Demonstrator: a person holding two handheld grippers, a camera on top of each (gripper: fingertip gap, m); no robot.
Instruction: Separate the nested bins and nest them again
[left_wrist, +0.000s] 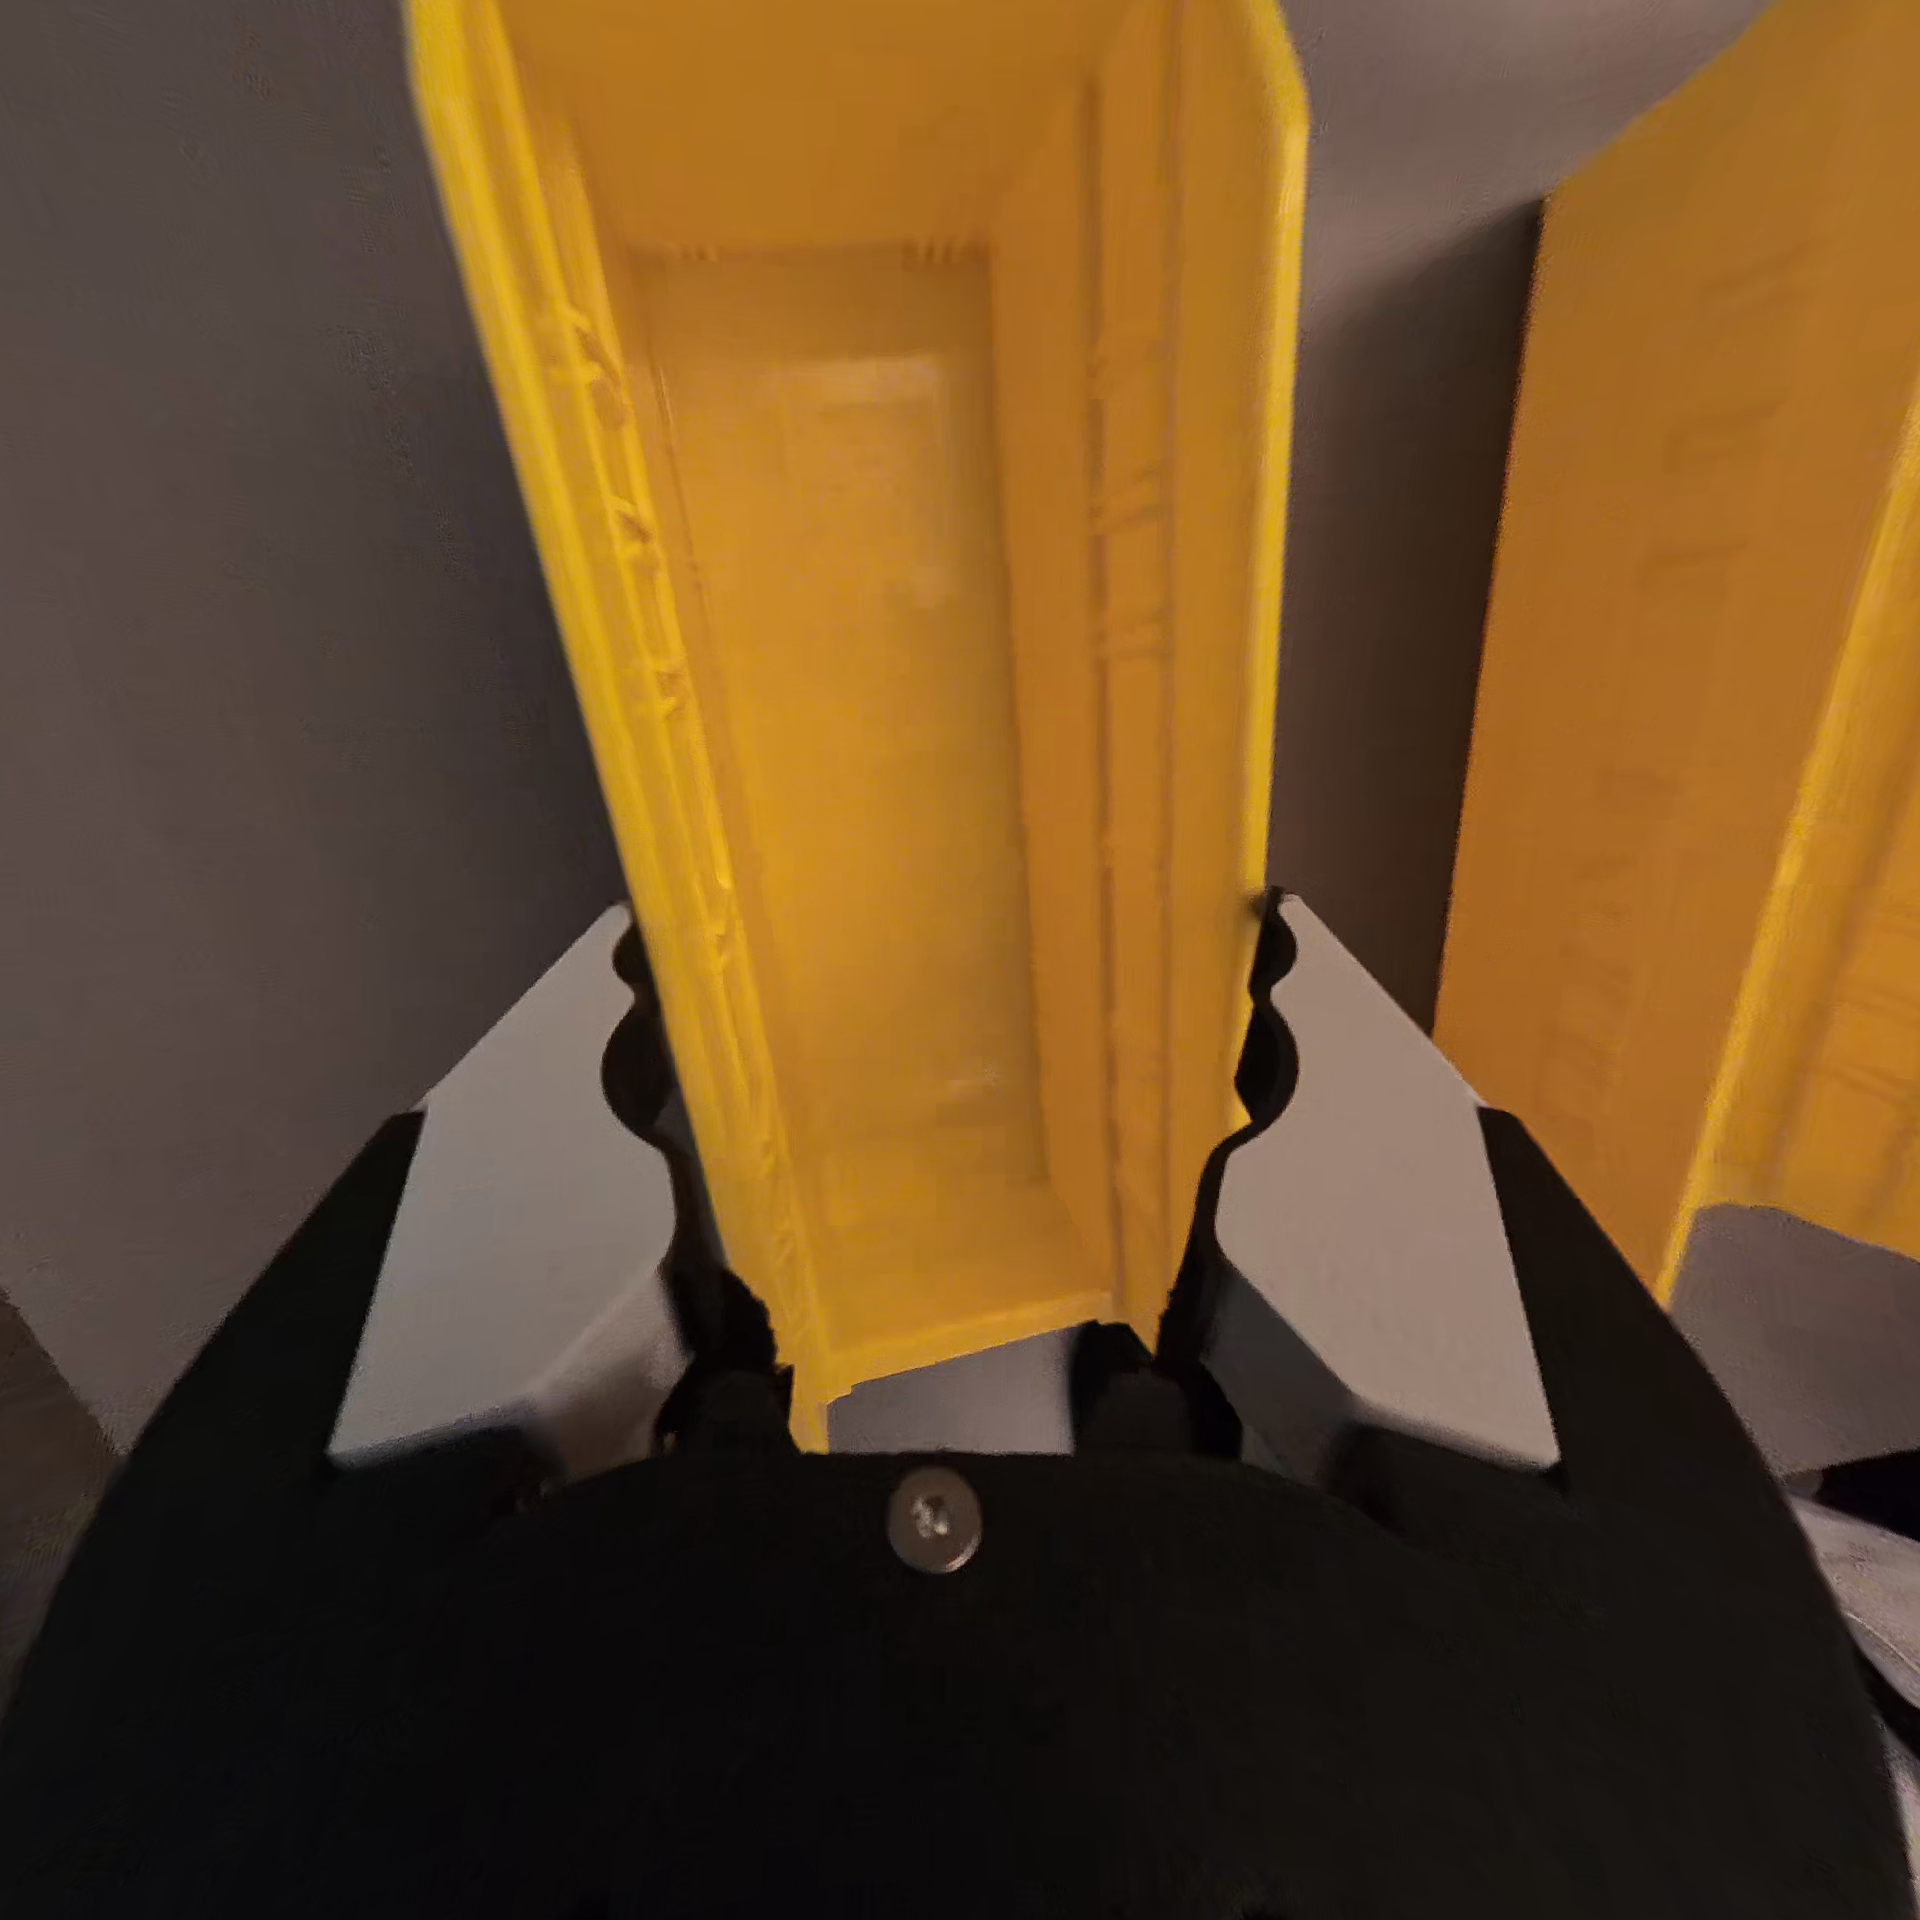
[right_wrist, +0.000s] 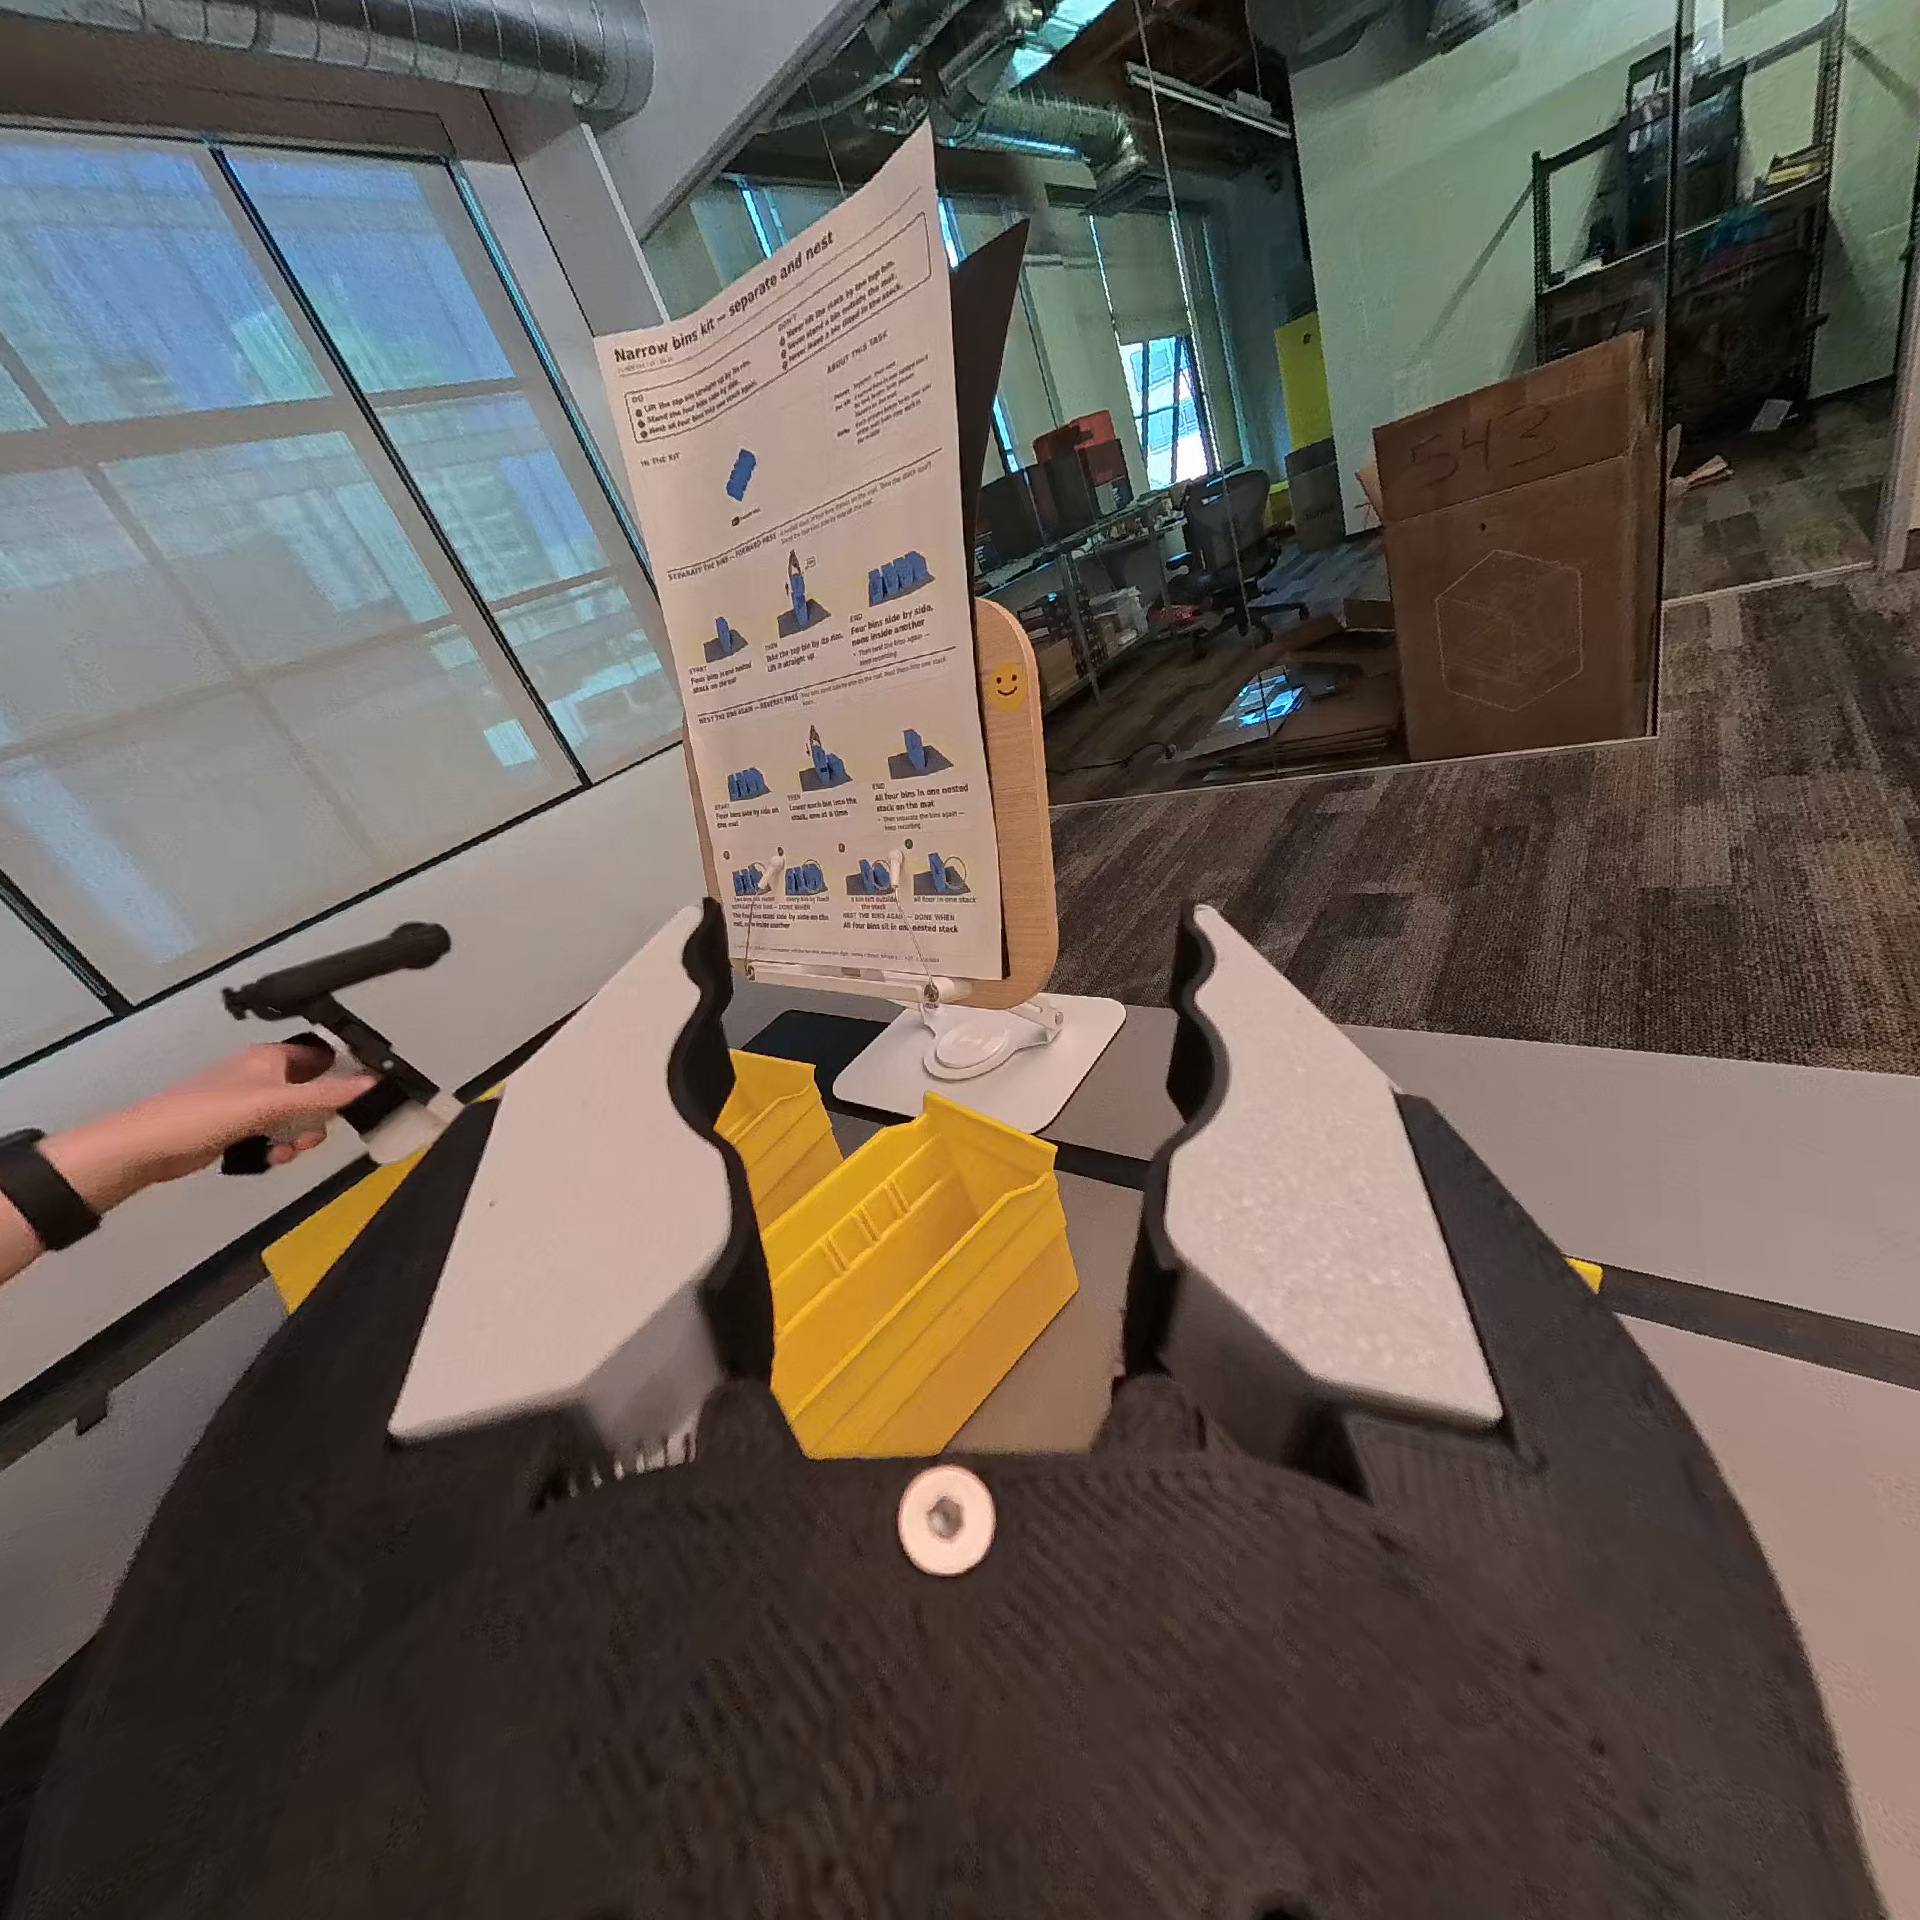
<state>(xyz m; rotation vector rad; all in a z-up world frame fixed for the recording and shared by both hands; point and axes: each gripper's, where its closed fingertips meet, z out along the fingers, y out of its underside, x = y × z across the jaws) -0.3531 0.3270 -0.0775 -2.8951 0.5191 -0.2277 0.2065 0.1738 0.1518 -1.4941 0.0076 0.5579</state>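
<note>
1. Progress check: bins look separated right now. The right wrist view shows at least two yellow bins standing apart on the table, one nearer (right_wrist: 914, 1278) and one behind it (right_wrist: 779, 1122), neither inside another. So my guess is we're either at the end of the separating half or about to begin re-nesting. Can't count all the bins from these views.

2. Left gripper (left_wrist: 945, 925) has a long narrow yellow bin (left_wrist: 883, 623) between its fingers, open side facing the camera. The right finger's tip (left_wrist: 1273, 935) seems to touch the bin's outer wall, the left finger (left_wrist: 629, 997) sits right against the other wall. View's blurry, so I honestly can't tell if it's actually squeezing. Another bin (left_wrist: 1662, 675) stands just beside it.

3. Right gripper (right_wrist: 945, 956) hovers above the table, fingers well apart, nothing between them.

4. Materials: bins are hard, glossy yellow plastic with ribbed side walls and a stepped rim, tapered so they stack. Tabletop (right_wrist: 1558, 1164) is smooth grey. Finger pads are wavy black rubber on pale grey shells.

5. Laminated instruction sheet (right_wrist: 821, 582) on a white stand sits behind the bins.
</note>
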